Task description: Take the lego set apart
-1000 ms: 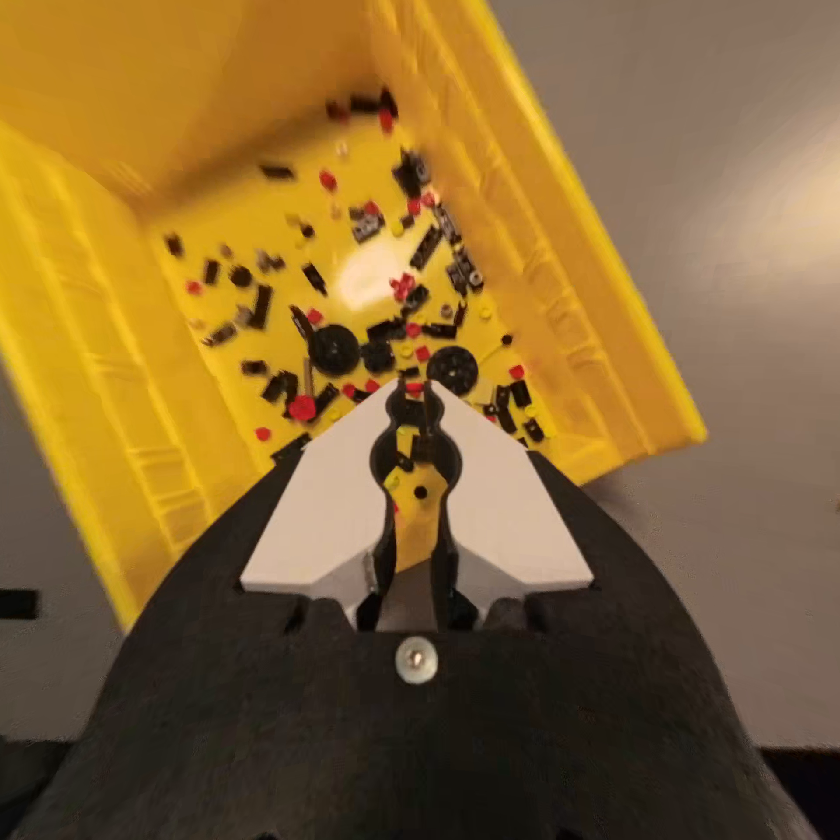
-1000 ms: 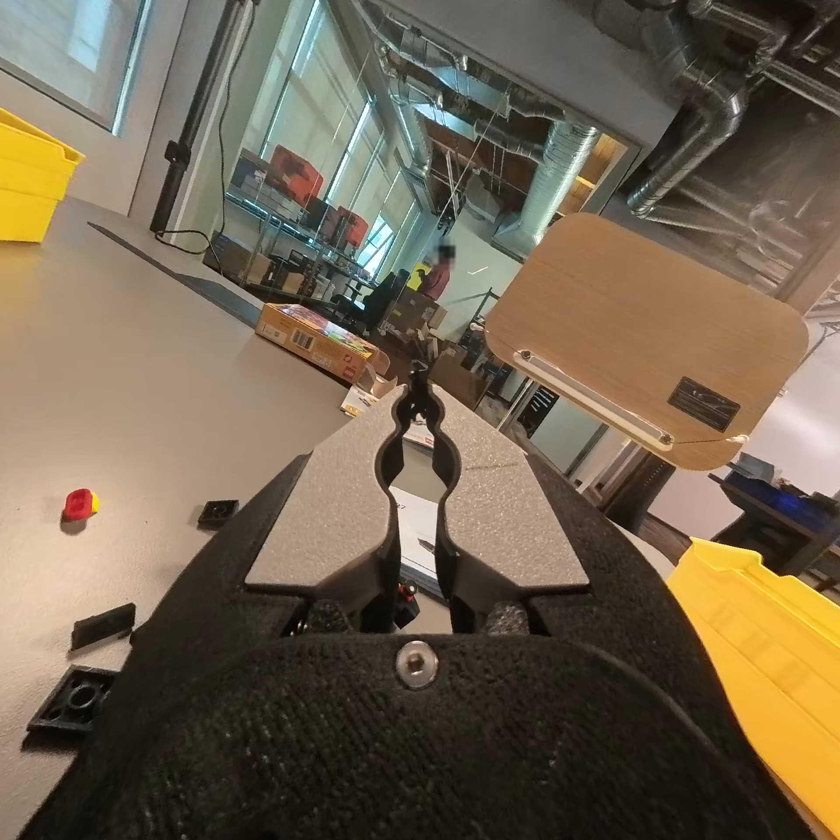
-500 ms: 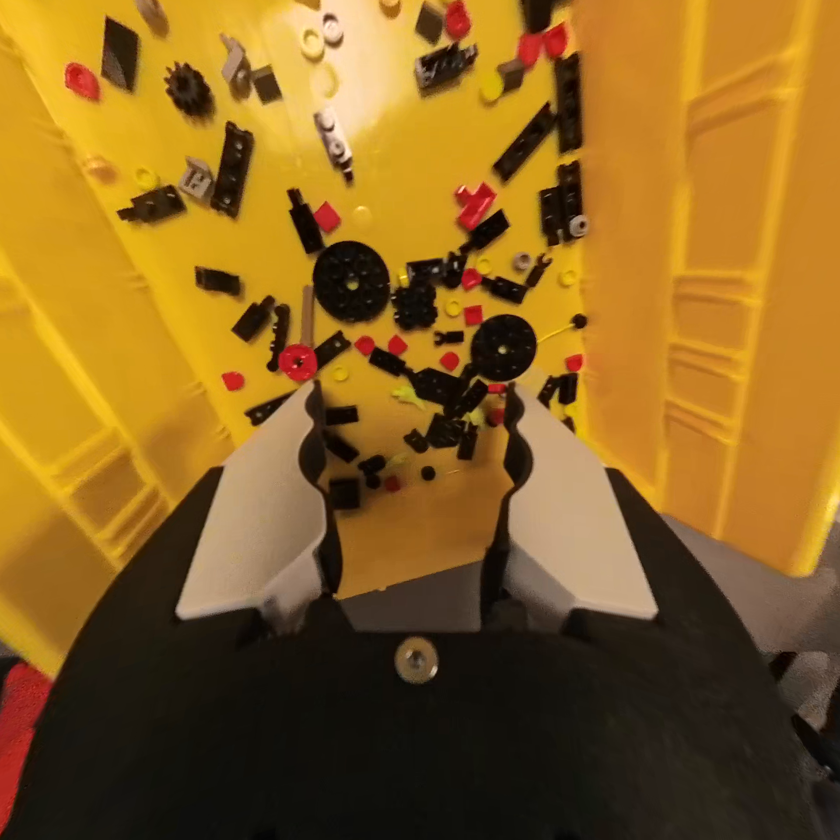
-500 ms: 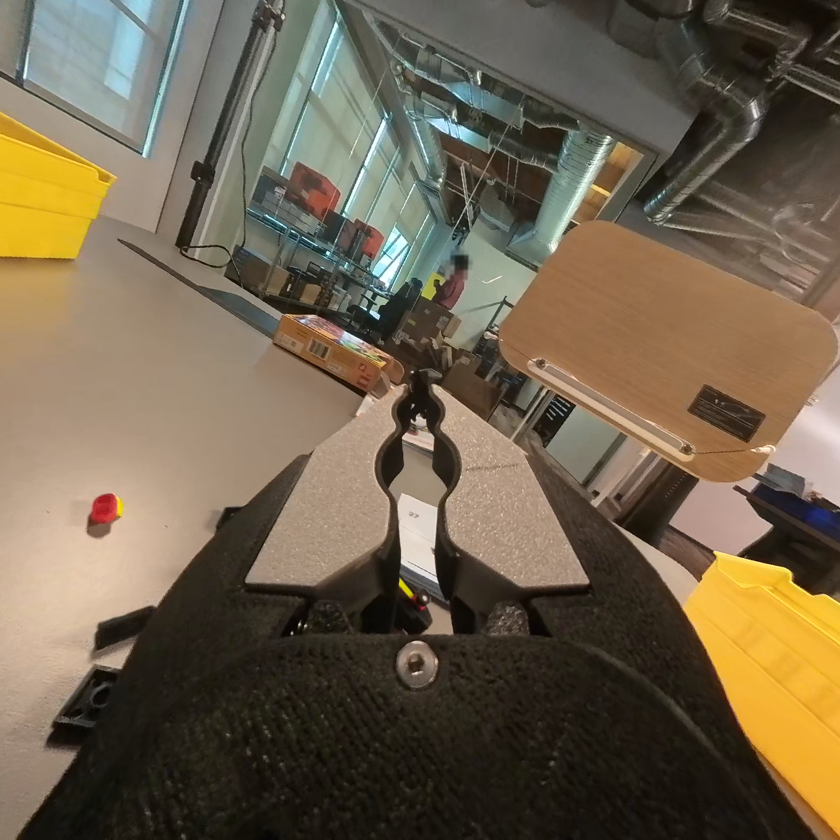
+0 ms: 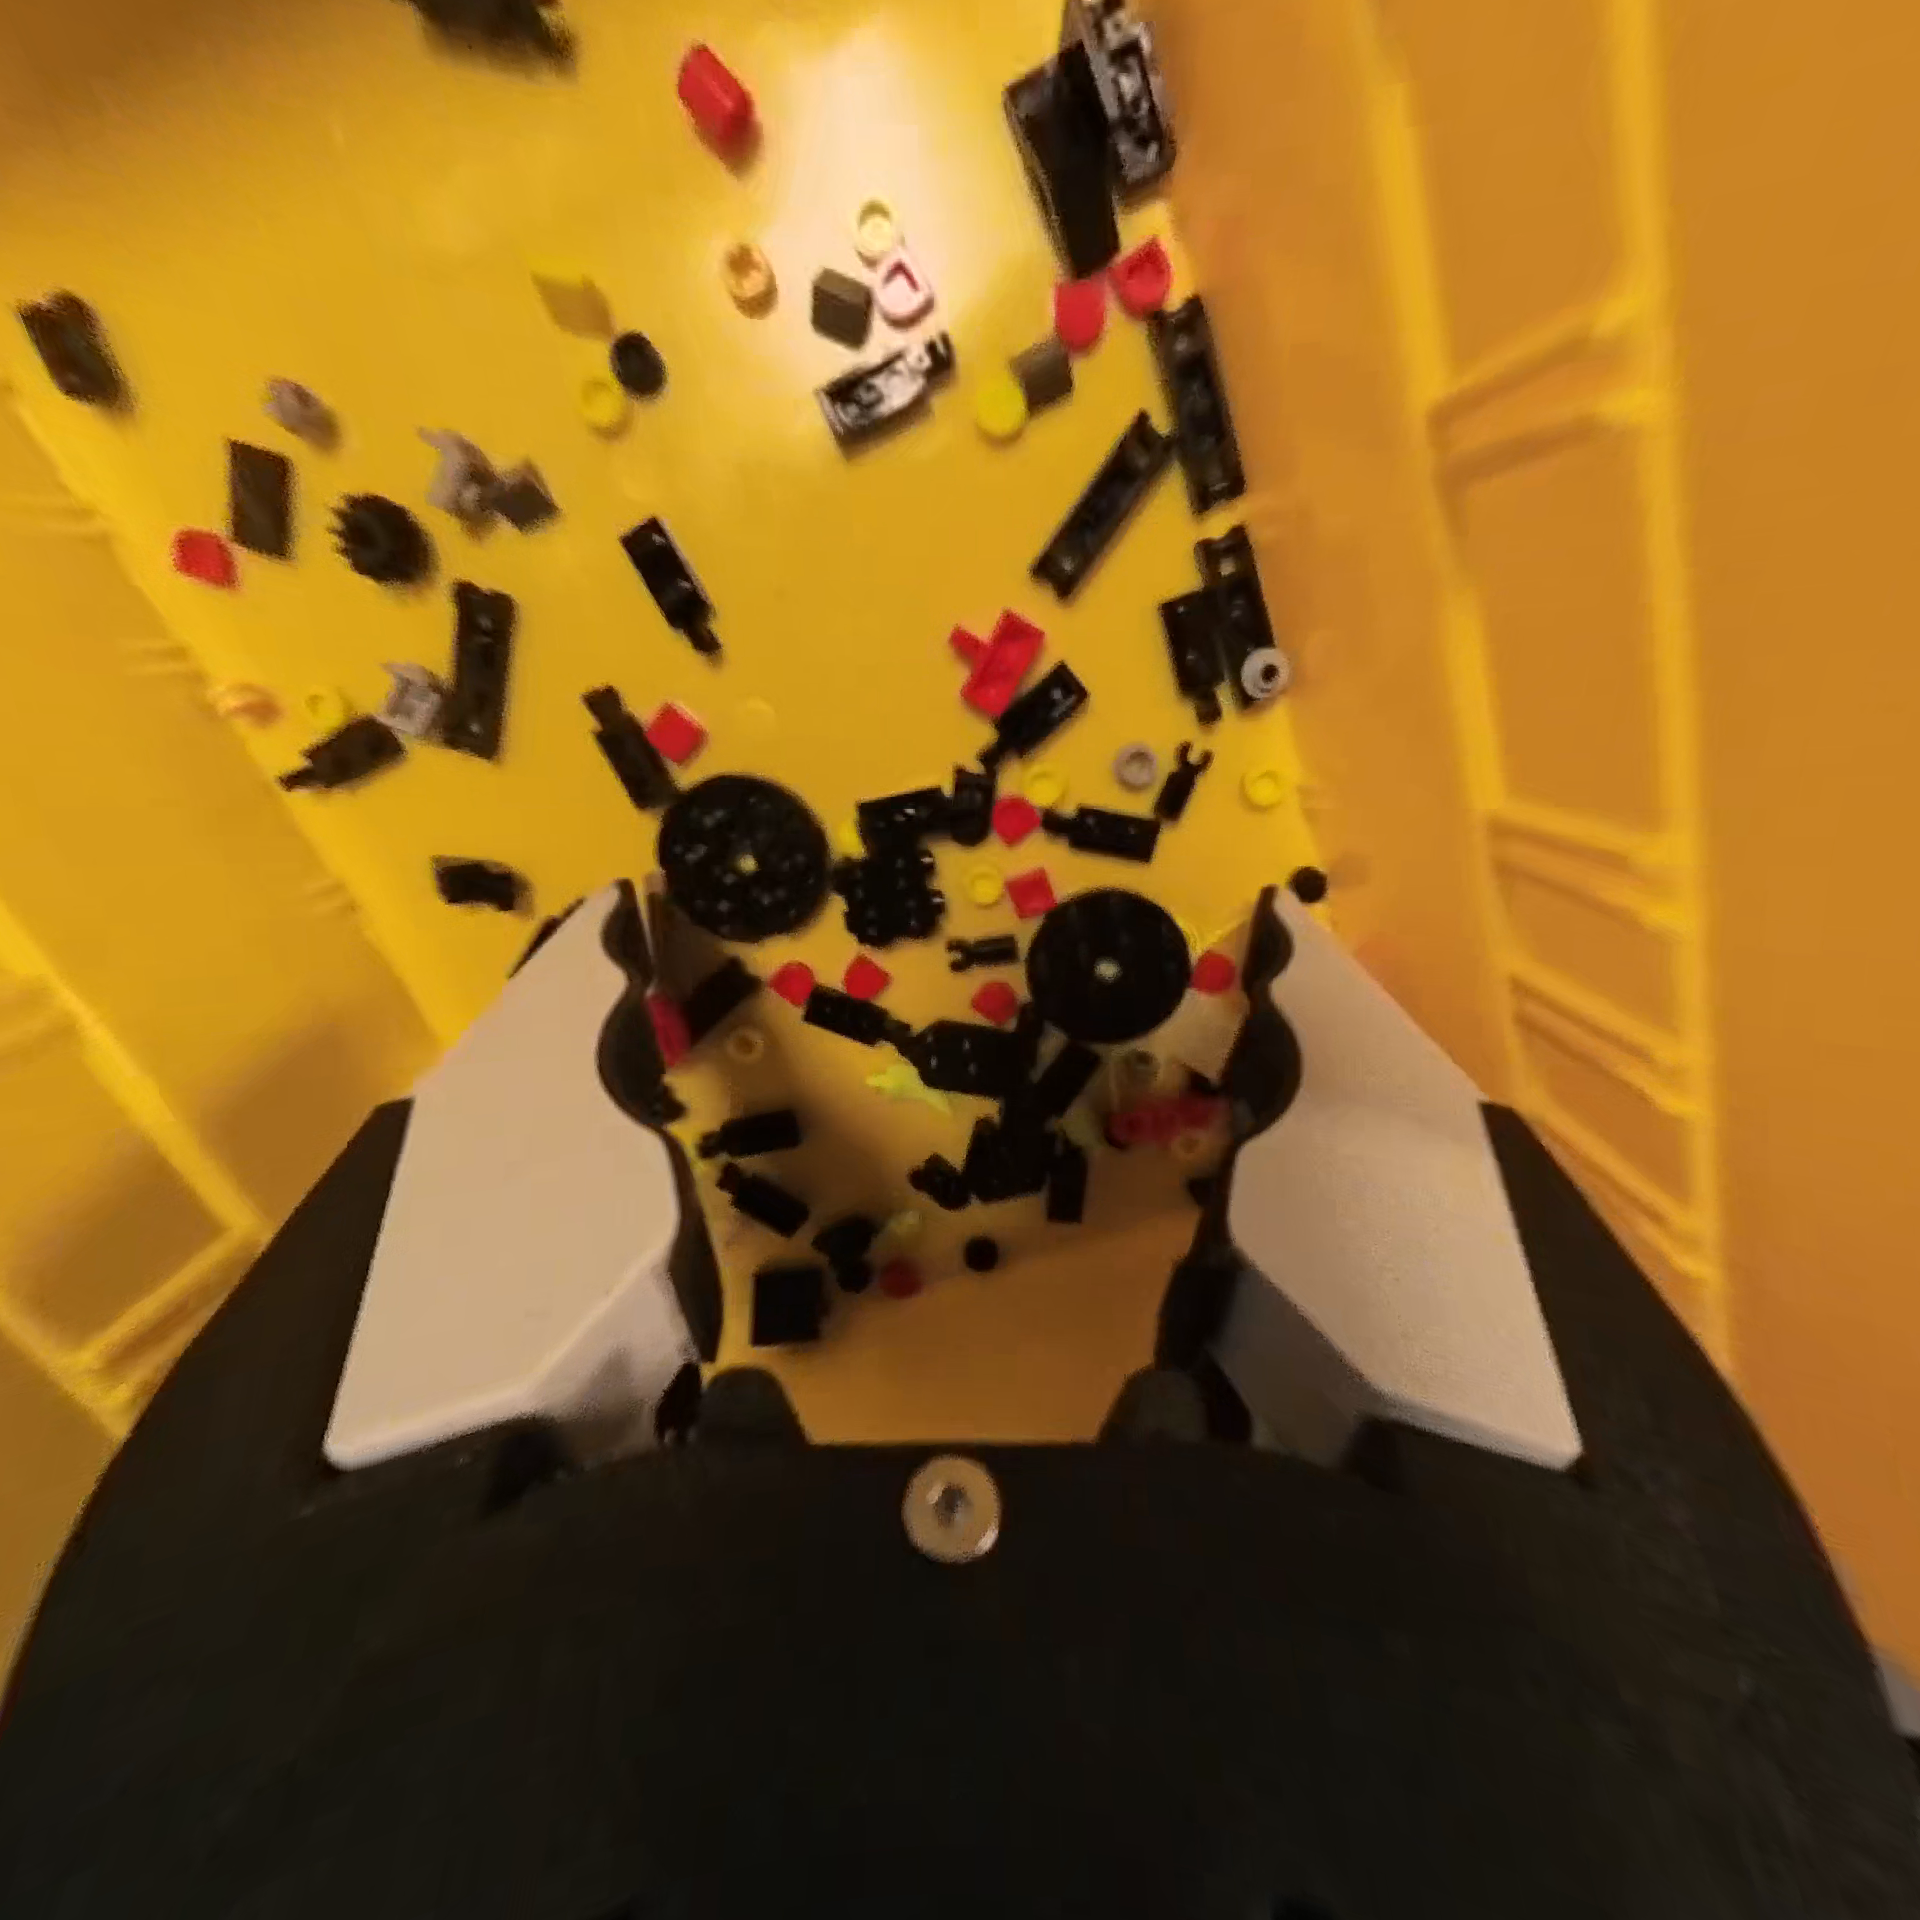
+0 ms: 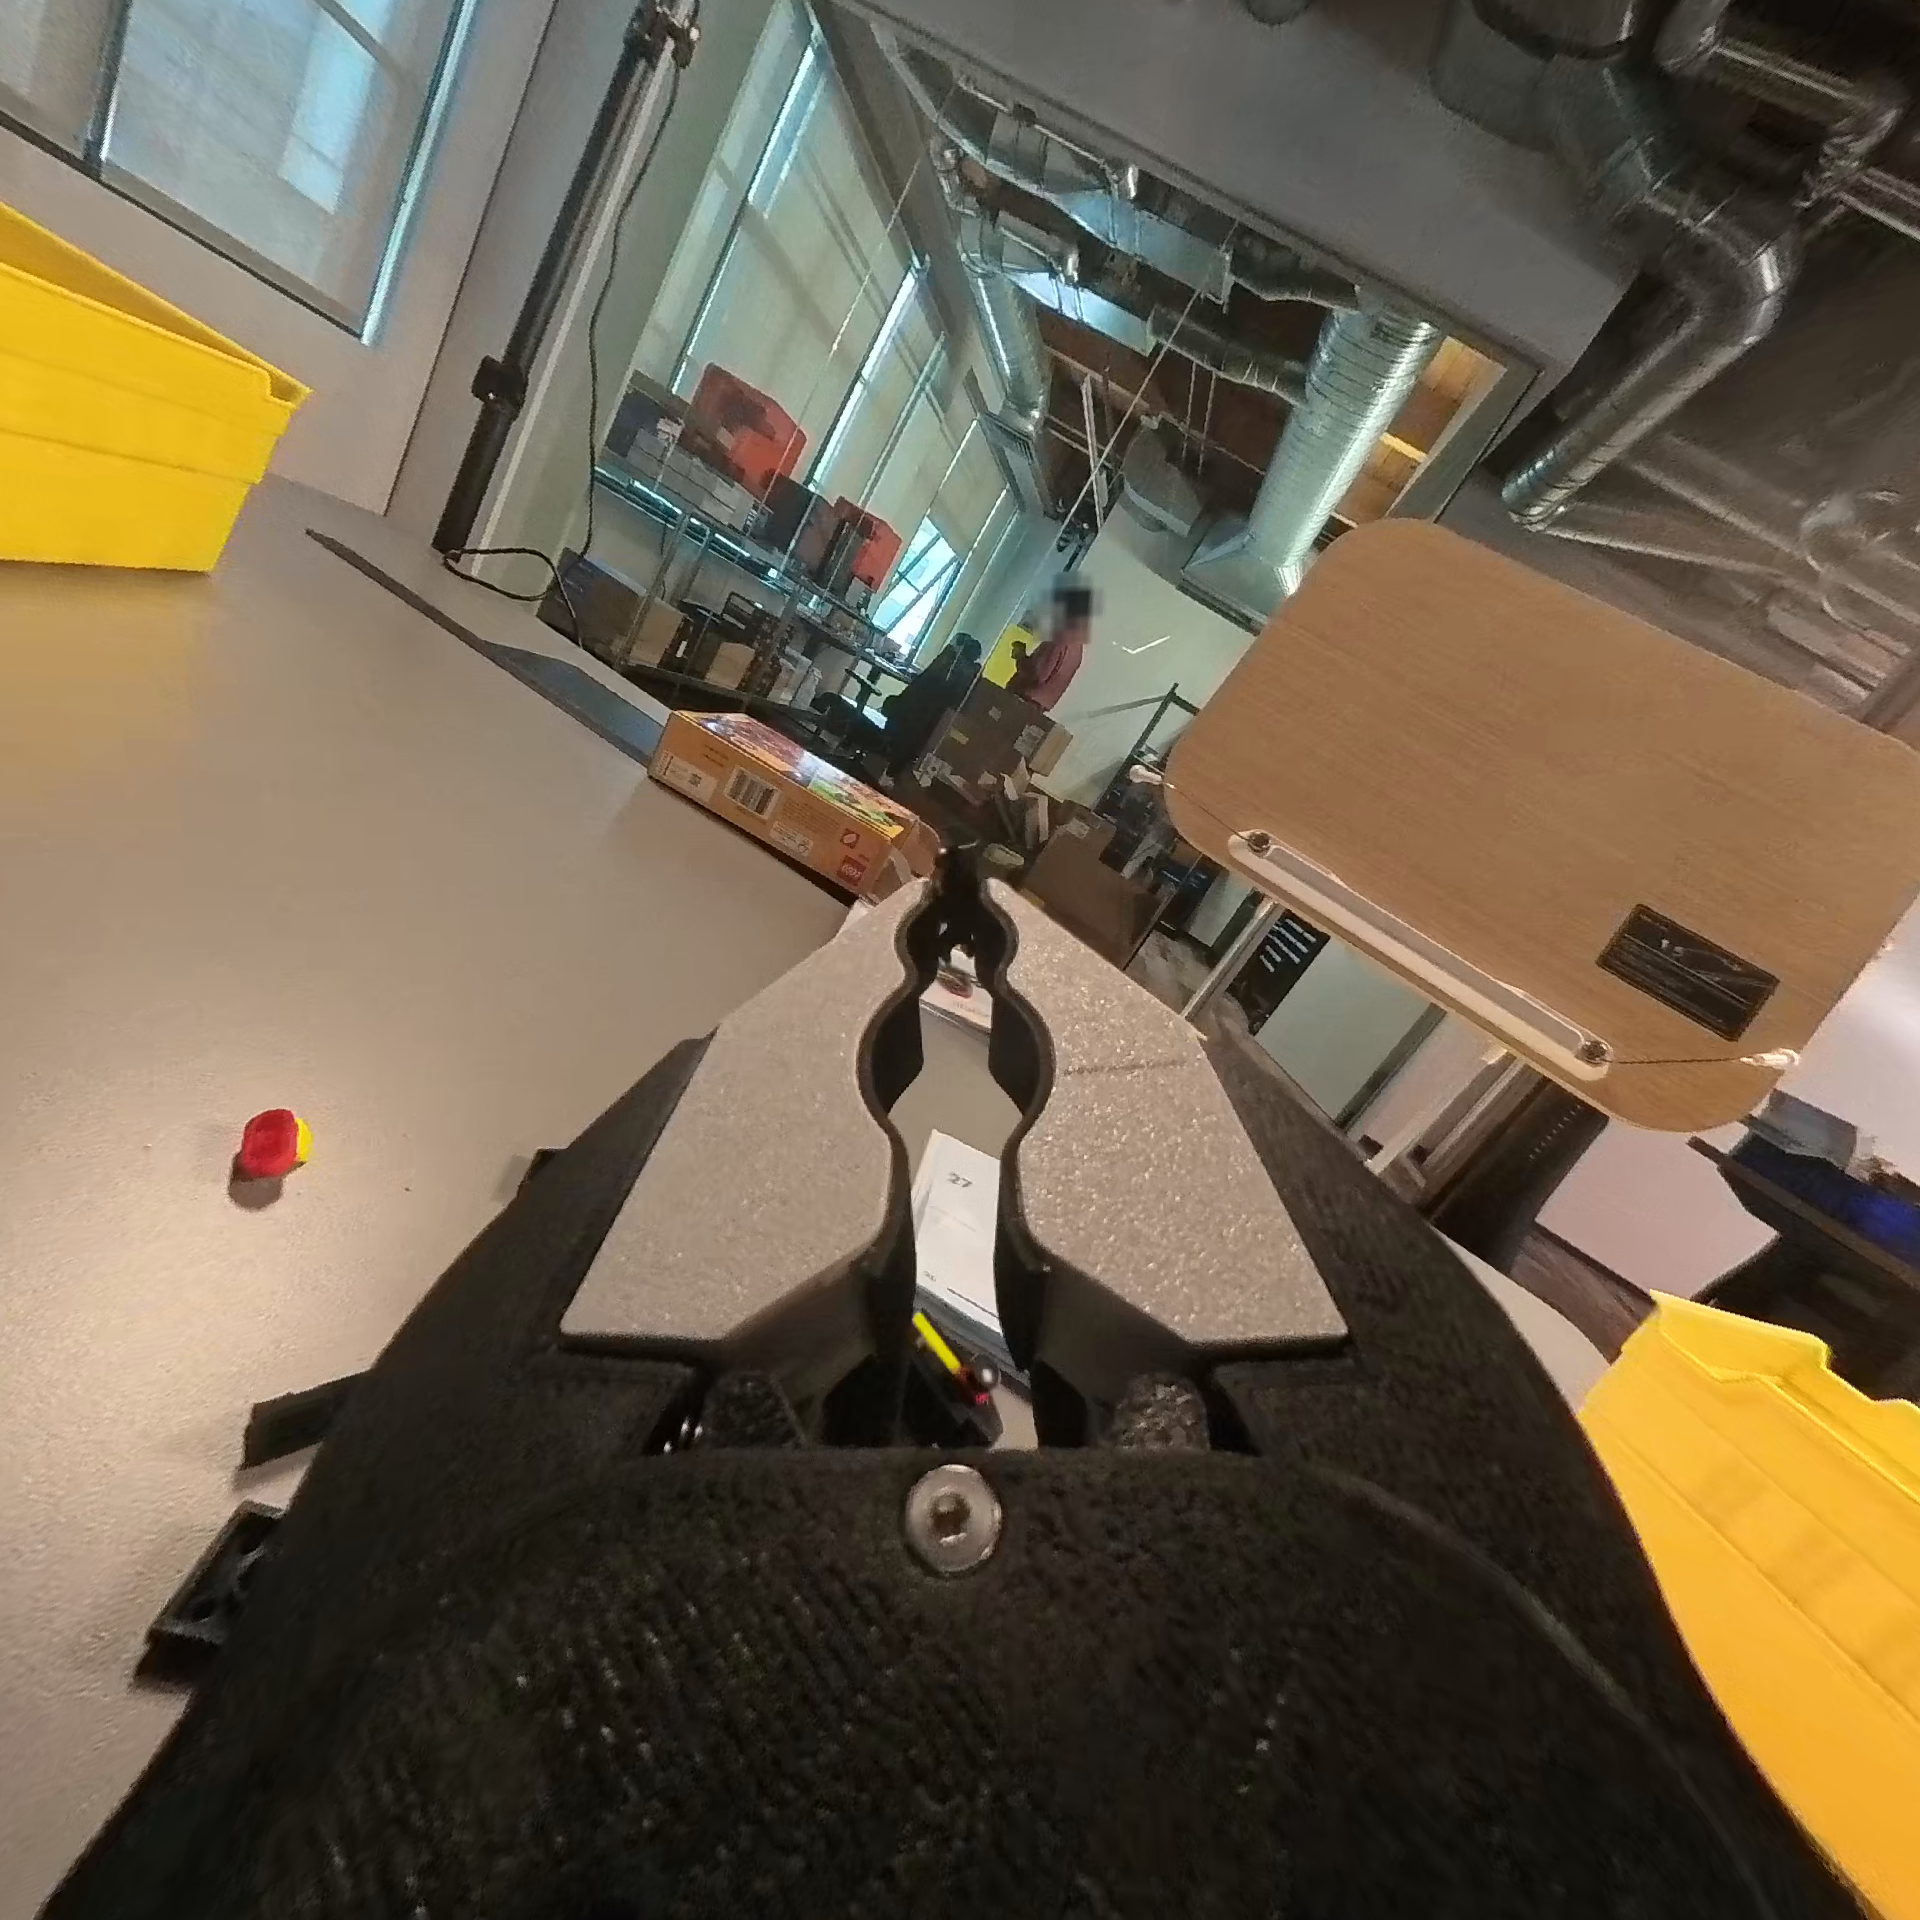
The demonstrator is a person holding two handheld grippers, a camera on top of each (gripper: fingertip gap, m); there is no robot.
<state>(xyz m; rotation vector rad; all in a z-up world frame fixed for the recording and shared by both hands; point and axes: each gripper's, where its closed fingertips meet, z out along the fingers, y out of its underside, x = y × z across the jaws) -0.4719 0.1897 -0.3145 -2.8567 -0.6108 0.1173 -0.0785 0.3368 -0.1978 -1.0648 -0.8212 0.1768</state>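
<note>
My left gripper (image 5: pixel 948 899) is open and empty, low inside a yellow bin (image 5: pixel 1558 520). Many loose black, red, yellow and grey lego pieces lie on the bin's floor, among them two black round discs (image 5: pixel 743 857) (image 5: pixel 1107 966). My right gripper (image 6: pixel 951 883) is shut on a small black lego piece (image 6: pixel 951 909) at its tips, held above the grey table (image 6: pixel 364 831). Under its fingers a black lego part with a yellow-green bar (image 6: pixel 935 1361) shows through the gap.
On the table lie a red-and-yellow piece (image 6: pixel 272 1141) and black plates (image 6: pixel 218 1590) at the left. A booklet (image 6: pixel 961 1226) and an orange box (image 6: pixel 790 805) lie ahead. Yellow bins stand at the far left (image 6: pixel 125 436) and near right (image 6: pixel 1766 1507). A wooden board (image 6: pixel 1538 821) stands at the right. My right fingertips sit around 45 cm from my left ones.
My left gripper has opened wide and moved down deeper into the bin. My right gripper stays shut on its piece and has shifted only slightly.
</note>
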